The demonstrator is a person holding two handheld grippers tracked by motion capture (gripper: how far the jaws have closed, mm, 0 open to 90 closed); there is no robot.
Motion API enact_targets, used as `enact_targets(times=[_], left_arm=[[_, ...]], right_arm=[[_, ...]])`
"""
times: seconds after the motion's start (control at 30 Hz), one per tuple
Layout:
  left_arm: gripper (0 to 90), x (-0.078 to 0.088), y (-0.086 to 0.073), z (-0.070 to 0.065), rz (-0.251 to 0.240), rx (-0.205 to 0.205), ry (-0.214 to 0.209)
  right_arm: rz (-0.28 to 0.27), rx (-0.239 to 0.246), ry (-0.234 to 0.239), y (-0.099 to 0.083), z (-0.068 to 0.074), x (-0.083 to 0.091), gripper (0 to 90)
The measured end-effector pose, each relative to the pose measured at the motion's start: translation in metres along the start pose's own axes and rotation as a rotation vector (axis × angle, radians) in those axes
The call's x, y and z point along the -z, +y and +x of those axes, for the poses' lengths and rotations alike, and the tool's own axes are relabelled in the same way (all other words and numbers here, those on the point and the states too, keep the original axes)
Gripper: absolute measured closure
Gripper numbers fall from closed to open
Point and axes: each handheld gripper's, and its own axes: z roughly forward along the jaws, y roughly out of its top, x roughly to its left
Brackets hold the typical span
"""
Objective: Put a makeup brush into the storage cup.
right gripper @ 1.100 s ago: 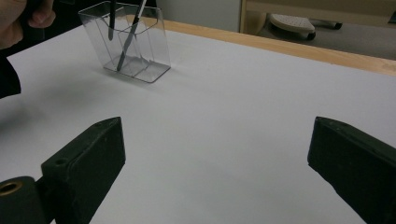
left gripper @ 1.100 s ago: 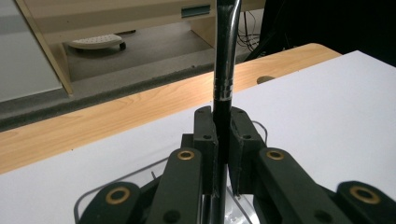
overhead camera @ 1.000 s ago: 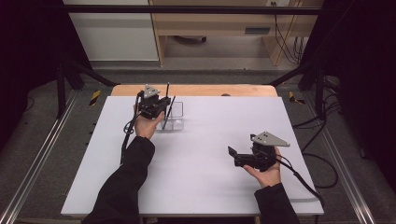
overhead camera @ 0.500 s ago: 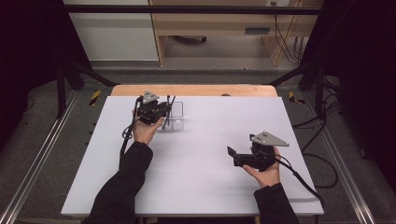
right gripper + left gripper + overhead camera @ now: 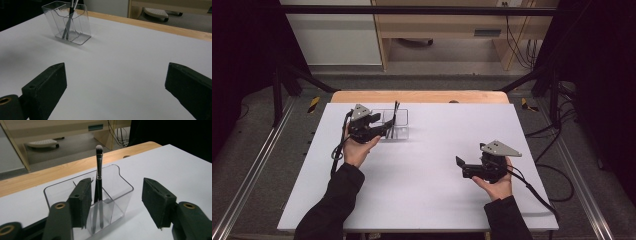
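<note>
Brush (image 5: 70,15) tops cut off by right gripper view's upper edge, above clear holder (image 5: 75,25); count unclear.

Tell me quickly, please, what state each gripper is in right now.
Left gripper: open, holding nothing; its jaws have just been opening beside the clear holder with the brush.
Right gripper: open, empty, over the table.

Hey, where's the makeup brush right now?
The makeup brush stands nearly upright in the clear organizer at the table's far left, just ahead of the left gripper.
</note>
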Motion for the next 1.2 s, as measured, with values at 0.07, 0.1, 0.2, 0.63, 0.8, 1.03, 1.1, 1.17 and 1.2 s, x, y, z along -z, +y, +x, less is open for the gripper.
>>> enact_targets(times=[0.07,0.1,0.2,0.63,0.8,1.03,1.1,1.17,1.2], left_arm=[[33.2,0.008,-0.003,-0.003,-0.001,0.0,-0.019],[30.7,0.013,-0.005,-0.004,-0.001,-0.004,-0.025],[25.7,0.027,-0.013,-0.01,0.0,-0.018,-0.036],[15.0,0.061,-0.043,-0.021,0.01,-0.027,-0.057],[11.5,0.069,-0.053,-0.021,0.021,-0.012,-0.052],[10.3,0.08,-0.067,-0.017,0.04,0.016,-0.052],[10.2,0.082,-0.073,-0.015,0.046,0.024,-0.046],[10.2,0.083,-0.075,-0.015,0.05,0.023,-0.045],[10.2,0.083,-0.077,-0.014,0.053,0.023,-0.042]], right_arm=[[-0.004,0.003,-0.001,0.0,-0.001,0.001,4.4],[-0.005,0.002,0.001,0.001,-0.001,0.002,4.3],[-0.006,0.005,0.005,0.001,-0.001,0.003,4.3],[-0.002,0.015,0.023,0.001,-0.001,0.005,4.2],[0.002,0.013,0.037,0.0,-0.001,0.006,4.0],[0.008,0.021,0.048,-0.003,0.0,0.011,3.7],[0.017,0.02,0.05,-0.008,-0.002,0.012,3.7],[0.021,0.017,0.049,-0.009,-0.003,0.012,3.8],[0.023,0.016,0.048,-0.01,-0.004,0.012,3.8]])
